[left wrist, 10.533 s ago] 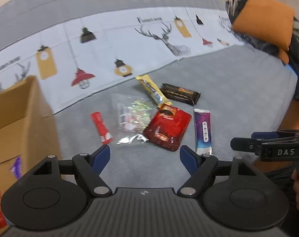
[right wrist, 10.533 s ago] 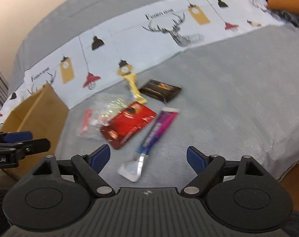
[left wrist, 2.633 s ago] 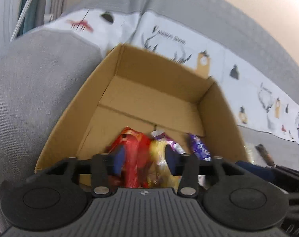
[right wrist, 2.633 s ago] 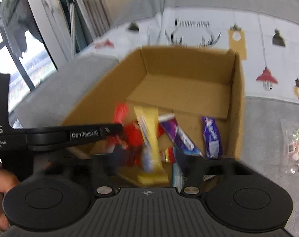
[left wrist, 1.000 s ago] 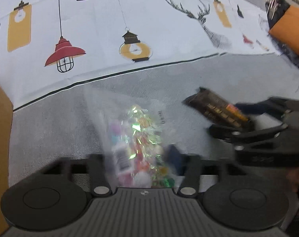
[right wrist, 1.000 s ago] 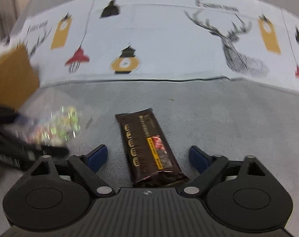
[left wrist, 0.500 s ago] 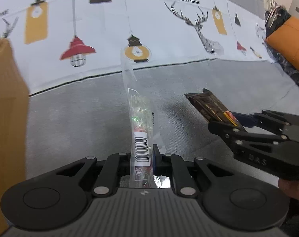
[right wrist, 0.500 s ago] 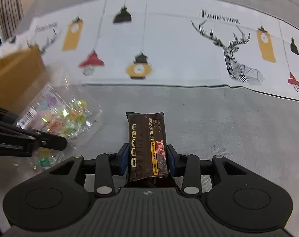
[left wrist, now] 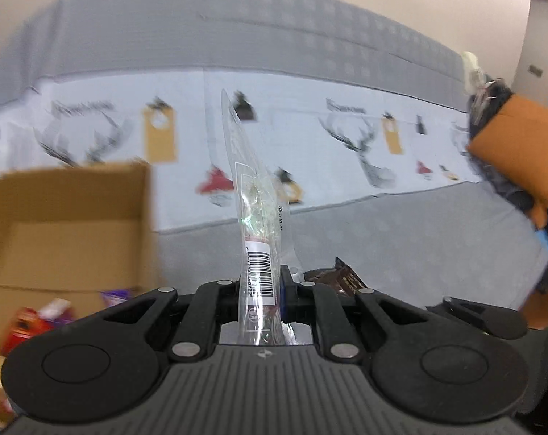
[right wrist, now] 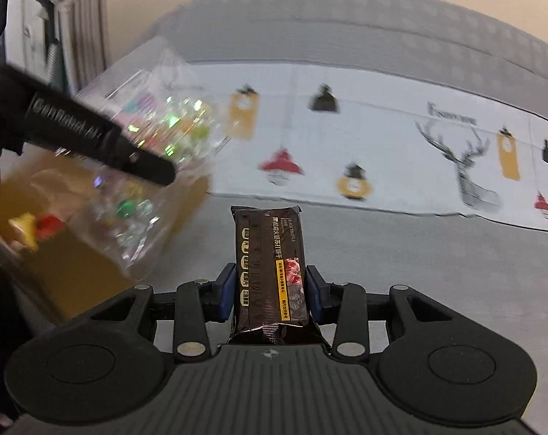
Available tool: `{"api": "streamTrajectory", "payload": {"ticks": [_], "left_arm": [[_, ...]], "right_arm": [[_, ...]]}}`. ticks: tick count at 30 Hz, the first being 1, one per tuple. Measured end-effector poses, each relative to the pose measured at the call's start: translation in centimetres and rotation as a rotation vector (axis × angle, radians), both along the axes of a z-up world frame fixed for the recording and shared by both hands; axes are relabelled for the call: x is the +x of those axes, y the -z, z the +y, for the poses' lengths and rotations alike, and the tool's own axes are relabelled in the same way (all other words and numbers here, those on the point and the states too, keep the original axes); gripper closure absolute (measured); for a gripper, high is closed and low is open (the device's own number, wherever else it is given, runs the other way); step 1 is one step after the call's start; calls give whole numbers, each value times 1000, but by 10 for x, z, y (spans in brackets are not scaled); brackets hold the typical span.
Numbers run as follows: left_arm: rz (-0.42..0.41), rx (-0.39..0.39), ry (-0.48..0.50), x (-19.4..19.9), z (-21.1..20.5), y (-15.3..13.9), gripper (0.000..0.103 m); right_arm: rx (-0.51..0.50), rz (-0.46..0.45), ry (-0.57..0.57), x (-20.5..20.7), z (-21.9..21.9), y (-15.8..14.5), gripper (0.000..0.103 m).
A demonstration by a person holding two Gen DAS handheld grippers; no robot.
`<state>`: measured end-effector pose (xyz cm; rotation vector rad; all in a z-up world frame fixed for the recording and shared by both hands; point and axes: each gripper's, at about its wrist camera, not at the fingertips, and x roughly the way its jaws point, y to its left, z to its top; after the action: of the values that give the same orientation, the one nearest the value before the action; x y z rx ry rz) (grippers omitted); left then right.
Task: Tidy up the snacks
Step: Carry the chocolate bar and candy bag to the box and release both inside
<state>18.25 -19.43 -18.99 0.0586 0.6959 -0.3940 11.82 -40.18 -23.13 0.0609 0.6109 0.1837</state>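
Observation:
My left gripper [left wrist: 261, 288] is shut on a clear candy bag [left wrist: 255, 195], held edge-on and lifted above the grey bed. The same bag [right wrist: 154, 152] shows in the right wrist view, with the left gripper's finger [right wrist: 103, 145] across it. My right gripper [right wrist: 270, 290] is shut on a dark brown snack packet [right wrist: 268, 268], also lifted; its end shows in the left wrist view [left wrist: 341, 279]. The open cardboard box [left wrist: 67, 224] stands at the left and holds several snack packets [left wrist: 31, 322].
A white printed cloth [left wrist: 346, 152] with lamps and deer covers the back of the bed. An orange cushion [left wrist: 520, 145] lies at the far right. The grey bedspread [right wrist: 419, 253] stretches ahead. A radiator [right wrist: 78, 18] stands at the far left.
Both grippers have risen off the bed with their snacks and swung left toward the box. The box now fills more of the left wrist view.

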Motion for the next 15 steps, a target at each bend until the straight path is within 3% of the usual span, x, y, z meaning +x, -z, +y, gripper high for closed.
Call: {"api": "streamTrajectory", "payload": {"ticks": [3, 8, 15], "left_arm": [[-40, 24, -42, -11, 28, -22, 90], [-93, -20, -108, -22, 84, -56, 89], [-145, -67, -197, -26, 159, -74, 89]], "right_arm": [[79, -18, 3, 2, 30, -22, 62], [216, -61, -17, 13, 74, -65, 62], [245, -126, -90, 29, 137, -114, 62]]}}
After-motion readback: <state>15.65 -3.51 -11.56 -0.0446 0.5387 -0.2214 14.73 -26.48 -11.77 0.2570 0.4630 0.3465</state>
